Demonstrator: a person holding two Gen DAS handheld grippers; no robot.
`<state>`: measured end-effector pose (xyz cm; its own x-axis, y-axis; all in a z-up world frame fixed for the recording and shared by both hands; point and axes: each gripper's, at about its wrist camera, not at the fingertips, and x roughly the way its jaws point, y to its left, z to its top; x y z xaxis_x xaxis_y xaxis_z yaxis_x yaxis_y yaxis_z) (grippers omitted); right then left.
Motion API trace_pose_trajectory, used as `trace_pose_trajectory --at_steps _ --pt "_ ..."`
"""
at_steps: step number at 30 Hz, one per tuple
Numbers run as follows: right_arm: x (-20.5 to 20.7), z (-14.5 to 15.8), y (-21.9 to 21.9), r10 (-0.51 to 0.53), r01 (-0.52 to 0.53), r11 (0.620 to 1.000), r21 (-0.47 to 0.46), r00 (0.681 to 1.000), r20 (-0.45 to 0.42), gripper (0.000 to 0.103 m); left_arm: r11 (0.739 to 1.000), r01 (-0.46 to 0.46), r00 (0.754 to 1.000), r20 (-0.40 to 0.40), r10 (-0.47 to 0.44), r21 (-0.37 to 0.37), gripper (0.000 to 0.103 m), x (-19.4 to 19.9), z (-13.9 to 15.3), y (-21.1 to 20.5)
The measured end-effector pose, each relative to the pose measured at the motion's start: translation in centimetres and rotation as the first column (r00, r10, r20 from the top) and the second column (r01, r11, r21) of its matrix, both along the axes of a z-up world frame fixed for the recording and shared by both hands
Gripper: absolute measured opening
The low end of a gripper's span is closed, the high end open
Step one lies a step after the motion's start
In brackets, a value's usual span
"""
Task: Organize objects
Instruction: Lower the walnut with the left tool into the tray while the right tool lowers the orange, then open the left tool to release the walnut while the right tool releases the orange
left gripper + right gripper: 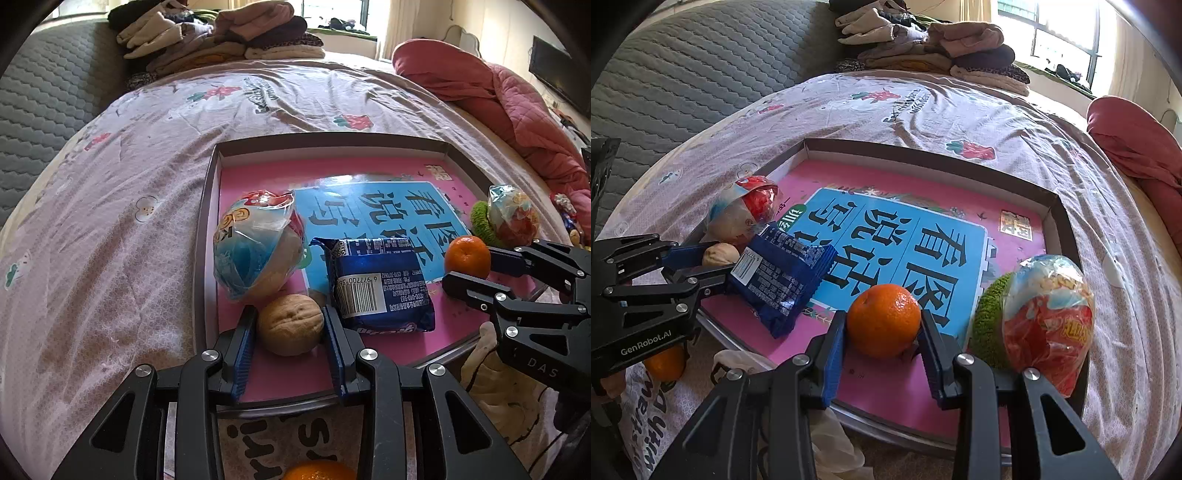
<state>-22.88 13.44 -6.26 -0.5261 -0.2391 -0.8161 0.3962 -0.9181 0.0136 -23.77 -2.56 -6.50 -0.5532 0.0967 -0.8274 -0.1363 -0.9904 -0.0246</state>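
Shallow cardboard tray with pink printed floor (216, 206): lower both items onto bare pink, clear of blue foil snack packet (380, 284) at centre. Right gripper (882, 326), clamped on round orange tangerine (883, 320), four o'clock. Left gripper (290, 325), clamped on wrinkled tan walnut (289, 324), seven o'clock. Release gently against rolling.

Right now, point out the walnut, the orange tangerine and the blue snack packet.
Tan wrinkled walnut (290, 325): left wrist view, shell middle.
Round orange tangerine (883, 320): right wrist view, peel middle.
Blue foil snack packet (380, 286): left wrist view, barcode side.

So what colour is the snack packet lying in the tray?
Dark blue crinkly snack packet; clearest in the left wrist view.
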Motion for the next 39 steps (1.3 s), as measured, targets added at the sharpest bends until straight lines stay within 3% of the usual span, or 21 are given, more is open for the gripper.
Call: trace_pose_trajectory --at_steps 24,32,39 --pt "0.2 0.4 -0.3 -0.013 0.014 1.000 0.026 1.000 -0.021 0.038 1.000 -0.012 1.000 0.005 0.012 -0.015 0.050 0.4 0.4 0.0" --pt "0.4 1.1 -0.2 -0.017 0.019 0.999 0.035 0.999 -0.048 0.039 0.996 -0.014 0.999 -0.042 0.010 -0.086 0.058 1.1 1.2 0.6" --pt "0.7 2.0 -0.1 -0.025 0.028 0.999 0.036 0.996 -0.081 0.039 0.997 -0.017 0.998 -0.055 0.013 -0.079 0.060 1.3 1.9 0.7"
